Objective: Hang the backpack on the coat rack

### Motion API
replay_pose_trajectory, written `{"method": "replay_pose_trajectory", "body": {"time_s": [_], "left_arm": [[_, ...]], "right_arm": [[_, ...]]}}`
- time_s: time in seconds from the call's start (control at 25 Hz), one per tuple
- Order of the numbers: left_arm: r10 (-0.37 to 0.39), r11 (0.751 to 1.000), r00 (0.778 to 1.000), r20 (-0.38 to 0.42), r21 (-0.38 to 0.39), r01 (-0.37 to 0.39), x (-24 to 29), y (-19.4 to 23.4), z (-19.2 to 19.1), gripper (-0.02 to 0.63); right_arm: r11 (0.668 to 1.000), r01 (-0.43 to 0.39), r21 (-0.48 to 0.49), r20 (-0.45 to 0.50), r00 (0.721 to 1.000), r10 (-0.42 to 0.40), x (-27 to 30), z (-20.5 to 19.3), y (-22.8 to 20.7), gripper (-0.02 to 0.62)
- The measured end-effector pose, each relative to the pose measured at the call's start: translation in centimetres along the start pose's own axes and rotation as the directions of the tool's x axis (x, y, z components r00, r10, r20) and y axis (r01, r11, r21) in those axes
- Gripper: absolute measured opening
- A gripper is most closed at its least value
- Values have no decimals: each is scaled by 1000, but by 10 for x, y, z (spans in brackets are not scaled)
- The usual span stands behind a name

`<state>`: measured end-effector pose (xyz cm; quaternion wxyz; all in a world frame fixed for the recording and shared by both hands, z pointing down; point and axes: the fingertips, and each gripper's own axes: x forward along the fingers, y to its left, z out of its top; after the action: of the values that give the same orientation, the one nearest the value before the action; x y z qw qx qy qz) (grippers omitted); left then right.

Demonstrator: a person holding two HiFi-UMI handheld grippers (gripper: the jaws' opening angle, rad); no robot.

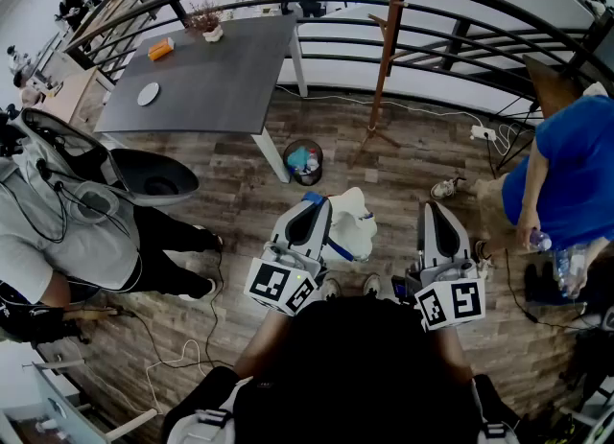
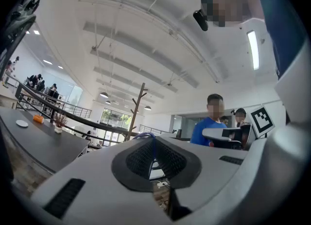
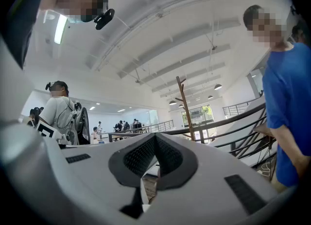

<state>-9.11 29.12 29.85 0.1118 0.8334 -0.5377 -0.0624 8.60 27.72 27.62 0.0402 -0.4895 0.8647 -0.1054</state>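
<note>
A white backpack (image 1: 357, 223) with blue straps hangs low over the wooden floor, between my two grippers. My left gripper (image 1: 312, 200) is shut on its blue top loop (image 2: 145, 135), which shows as a thin blue band pinched at the jaw tips in the left gripper view. My right gripper (image 1: 434, 205) is shut with nothing in it, a little to the right of the bag and apart from it. The wooden coat rack (image 1: 388, 44) stands ahead by the railing, its pegs bare. It also rises beyond the jaws as the coat rack (image 2: 141, 106) and the coat rack (image 3: 184, 106).
A dark table (image 1: 206, 73) stands ahead on the left, with a small bin (image 1: 304, 161) at its corner. A curved black railing (image 1: 451, 35) runs behind the rack. A person in blue (image 1: 566, 174) stands right, another person (image 1: 58, 231) left. A power strip (image 1: 480, 132) and cables lie on the floor.
</note>
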Motion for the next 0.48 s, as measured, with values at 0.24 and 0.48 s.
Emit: {"method": "replay_pose_trajectory", "body": {"time_s": [0.24,0.48], "left_arm": [[7,1000,1000,17,2,-7,-3,1,4,14],[10,1000,1000,24,-11,-10,-8,4,7,12]], "right_arm": [[1000,-3,-3,-3,1000,3,-4,-2,2,12],[1000,-5,-13,-1,1000,5,-5,-2,6,12]]}}
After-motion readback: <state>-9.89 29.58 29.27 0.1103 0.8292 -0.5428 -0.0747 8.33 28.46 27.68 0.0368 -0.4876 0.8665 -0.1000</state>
